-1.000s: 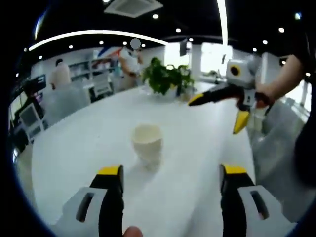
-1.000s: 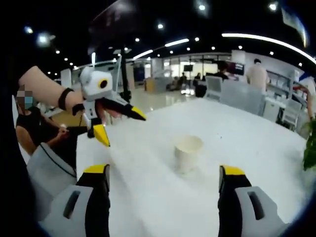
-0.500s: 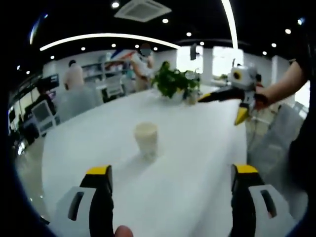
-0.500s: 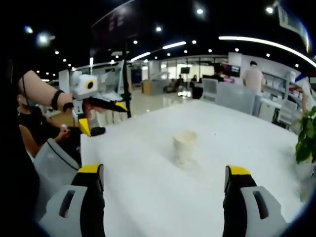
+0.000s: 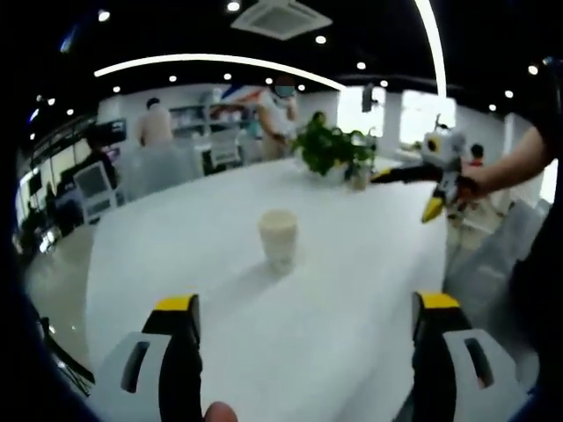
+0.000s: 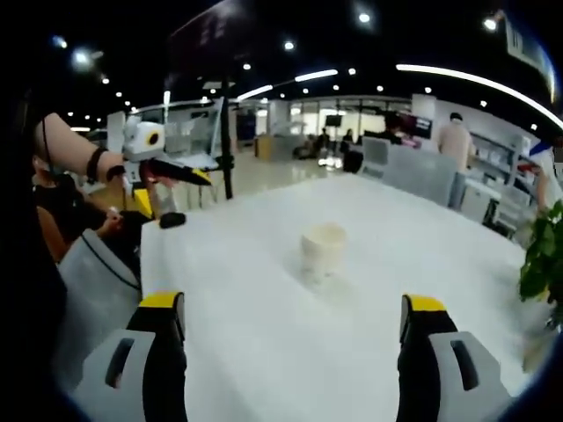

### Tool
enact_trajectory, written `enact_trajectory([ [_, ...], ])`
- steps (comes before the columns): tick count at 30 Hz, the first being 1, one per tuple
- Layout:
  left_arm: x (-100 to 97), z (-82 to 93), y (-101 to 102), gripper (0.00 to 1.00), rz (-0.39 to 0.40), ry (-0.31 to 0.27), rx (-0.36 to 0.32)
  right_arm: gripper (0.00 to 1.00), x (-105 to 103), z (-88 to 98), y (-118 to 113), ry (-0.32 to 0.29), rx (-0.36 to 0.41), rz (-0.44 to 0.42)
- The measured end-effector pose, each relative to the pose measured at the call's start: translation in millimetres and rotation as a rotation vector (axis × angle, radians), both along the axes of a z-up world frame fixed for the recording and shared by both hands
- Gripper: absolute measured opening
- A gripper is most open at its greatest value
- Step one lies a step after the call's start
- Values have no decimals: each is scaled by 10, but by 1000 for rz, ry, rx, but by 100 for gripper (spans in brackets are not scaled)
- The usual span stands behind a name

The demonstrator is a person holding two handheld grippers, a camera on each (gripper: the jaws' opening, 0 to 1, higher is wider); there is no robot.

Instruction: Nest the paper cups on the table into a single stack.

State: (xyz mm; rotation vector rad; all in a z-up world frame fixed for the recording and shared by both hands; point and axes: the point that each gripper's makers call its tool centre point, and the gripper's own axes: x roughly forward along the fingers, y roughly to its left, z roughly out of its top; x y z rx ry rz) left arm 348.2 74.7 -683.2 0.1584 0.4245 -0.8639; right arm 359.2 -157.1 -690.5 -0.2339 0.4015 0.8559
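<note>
On the white bench (image 5: 176, 255), near its middle, stood the paper cups (image 5: 279, 237), upright and well apart from both grippers. In the left gripper view they read as one cream-white stack with a pale open rim on top and a slightly tapering wall; how many cups were nested in it could not be told. The same stack (image 6: 323, 249) appeared in the right gripper view, a little blurred, again upright with its mouth up and a soft shadow falling on the bench (image 6: 264, 299) beside it.

The left gripper (image 5: 306, 308) hung over the near edge of the bench with its yellow-tipped jaws spread wide and nothing between them. The right gripper (image 6: 294, 308) did likewise from the opposite side, jaws wide apart and empty. Each gripper could also be seen from the other's camera: the right one (image 5: 413, 189) at the far right of the left gripper view, held in a hand past the bench edge, and the left one (image 6: 171, 189) at the far left of the right gripper view, both with jaws parted.

A potted plant (image 5: 330, 151) stood at the far end of the bench, and a small dark object (image 6: 172, 220) lay near the bench corner close to the left gripper.
</note>
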Motion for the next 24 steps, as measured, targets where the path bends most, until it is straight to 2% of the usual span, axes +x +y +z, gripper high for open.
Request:
enact_trajectory([
  [24, 21, 1, -18, 99, -16, 10, 15, 100, 22, 2, -41, 16, 40, -37],
])
